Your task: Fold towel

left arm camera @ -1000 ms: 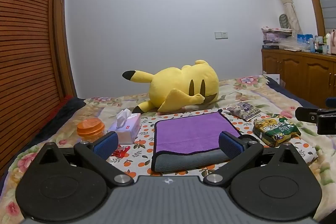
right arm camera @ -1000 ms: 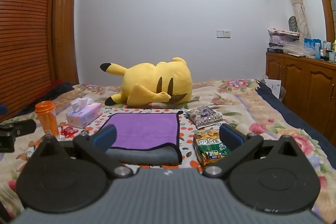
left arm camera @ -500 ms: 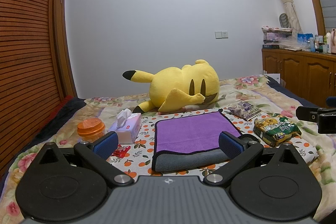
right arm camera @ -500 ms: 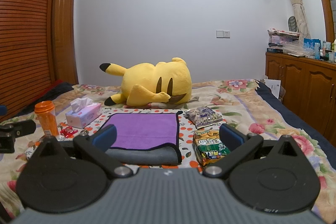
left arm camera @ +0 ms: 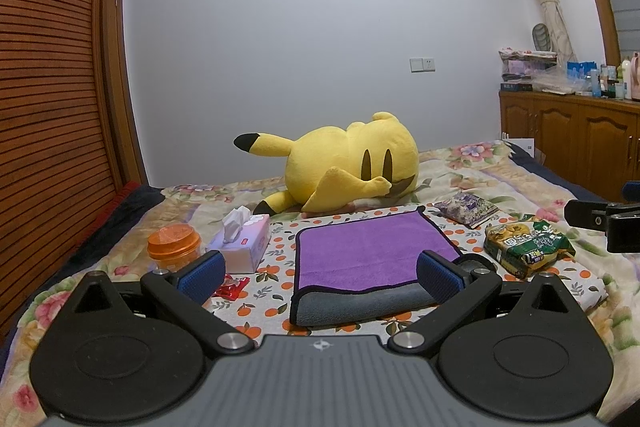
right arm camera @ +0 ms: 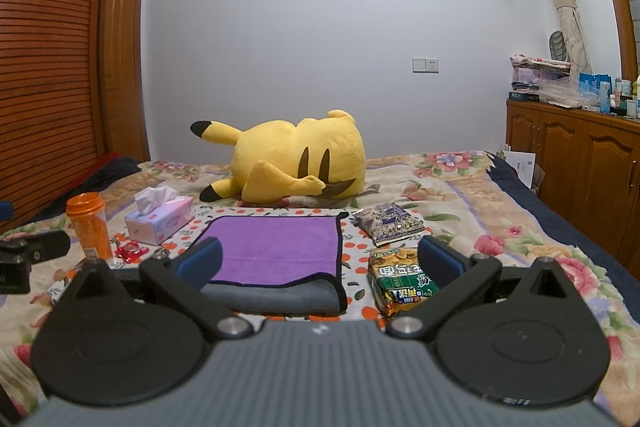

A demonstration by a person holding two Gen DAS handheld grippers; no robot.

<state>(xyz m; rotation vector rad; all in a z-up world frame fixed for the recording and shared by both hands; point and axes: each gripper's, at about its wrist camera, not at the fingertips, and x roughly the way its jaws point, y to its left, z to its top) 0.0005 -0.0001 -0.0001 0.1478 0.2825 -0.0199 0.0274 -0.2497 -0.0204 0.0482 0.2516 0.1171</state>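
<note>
Both grippers poised wide over the towel on the bed

Nearest, the left gripper (left arm camera: pixel 320 273) and right gripper (right arm camera: pixel 320 261) hang with fingers spread wide, holding nothing, apparently lined up to take the near edge. Just beyond lies the purple towel (left arm camera: pixel 370 249), flat on the orange-print sheet (left arm camera: pixel 276 269) with its grey underside turned up along the near edge. A snack packet (right arm camera: pixel 400 277) lies right of it, a tissue box (left arm camera: pixel 244 241) and orange jar (left arm camera: pixel 174 243) left. Farthest, a yellow plush (left arm camera: pixel 348 167) rests clear of the fold.
</note>
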